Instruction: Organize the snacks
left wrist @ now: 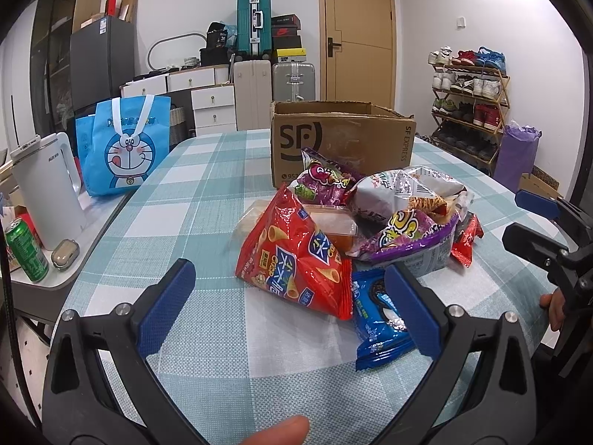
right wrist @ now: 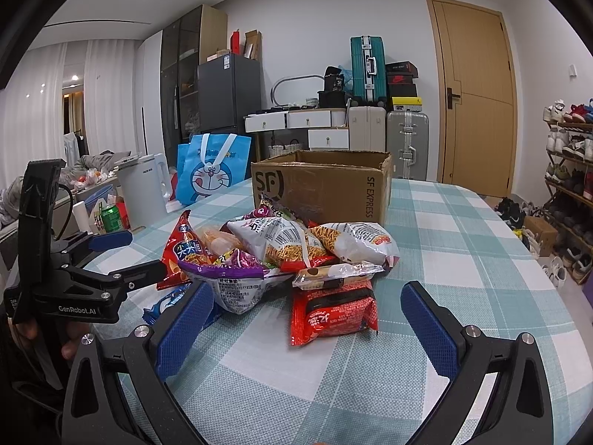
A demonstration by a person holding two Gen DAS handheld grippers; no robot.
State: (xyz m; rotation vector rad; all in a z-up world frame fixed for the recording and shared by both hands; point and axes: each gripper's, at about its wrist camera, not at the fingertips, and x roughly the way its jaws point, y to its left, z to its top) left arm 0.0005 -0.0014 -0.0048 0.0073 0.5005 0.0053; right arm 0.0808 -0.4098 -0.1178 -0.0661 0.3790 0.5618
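Left gripper (left wrist: 289, 296): jaws spread wide, holding nothing, hovering low over the checked tablecloth (left wrist: 192, 193). Right gripper (right wrist: 307, 319): jaws likewise apart and empty.

I read the snack pile as sitting mid-table, directly ahead of both grippers, with the open cardboard box (left wrist: 341, 137) standing just behind it. I judge the box to be the destination.

Nearest item per side:
- Left: the red cone-snack bag (left wrist: 296, 259) lies between the spread fingers and slightly ahead. Its long axis runs diagonally, from far-left to near-right. The blue cookie packet (left wrist: 378, 315) lies just beside it, partly behind the right-hand finger of this gripper.
- Right: the red noodle packet (right wrist: 333, 311) lies flat between that gripper's fingers, long axis roughly across the line of approach.

The purple bag (right wrist: 237, 278) and the white crisp bags (right wrist: 296, 241) are stacked above and behind these.

Judgement: each gripper has its own near item, so neither arm needs to cross over. For the left, I would rotate the wrist so the fingers close across the bag's narrow dimension. The foil bags are puffed and slick; a shallow pinch may slip.
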